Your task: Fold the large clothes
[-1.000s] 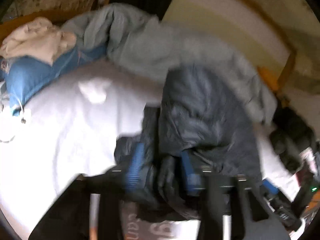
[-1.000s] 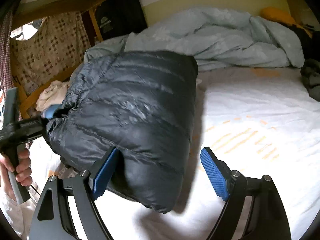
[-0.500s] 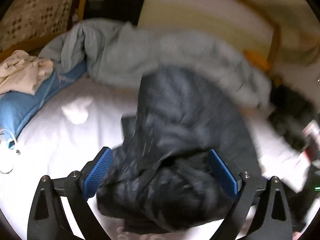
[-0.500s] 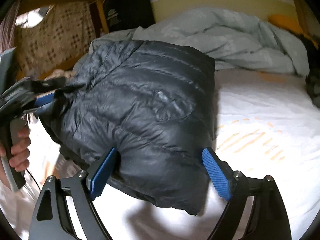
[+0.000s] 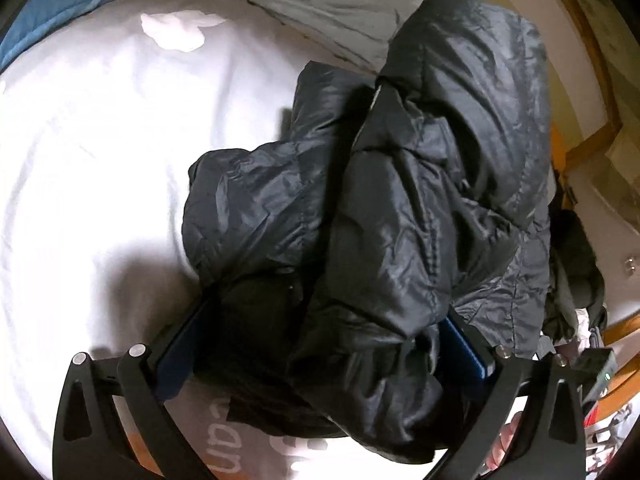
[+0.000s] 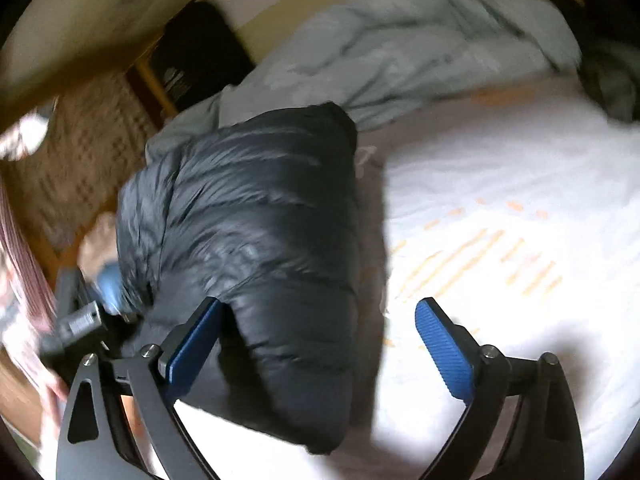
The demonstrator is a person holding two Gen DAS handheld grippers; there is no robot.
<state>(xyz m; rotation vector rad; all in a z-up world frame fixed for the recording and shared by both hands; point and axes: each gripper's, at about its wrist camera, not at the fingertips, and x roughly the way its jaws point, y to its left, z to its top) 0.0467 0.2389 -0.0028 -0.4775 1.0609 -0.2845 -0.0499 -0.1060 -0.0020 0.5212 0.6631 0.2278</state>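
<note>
Step in hand, by judgement: settling the folded bundle flat on the bed. To do it well, keep both tools low and level, press the puffy layers down evenly so trapped air escapes, and square the edges before moving either tool away, since slippery quilted fabric tends to spring open. Nearest in the left wrist view, the left gripper has its jaws spread wide, with the bulk of the black down jacket bunched between the blue pads; the pads flank the fabric but are not pinching it tight. In the right wrist view, the right gripper is likewise spread; its left pad touches the jacket's near edge, while its right pad stands apart over bare sheet. The jacket lies on the white bed sheet, toward its left side. Farther back, a pale grey duvet is heaped along the wall, just beyond the jacket.
</note>
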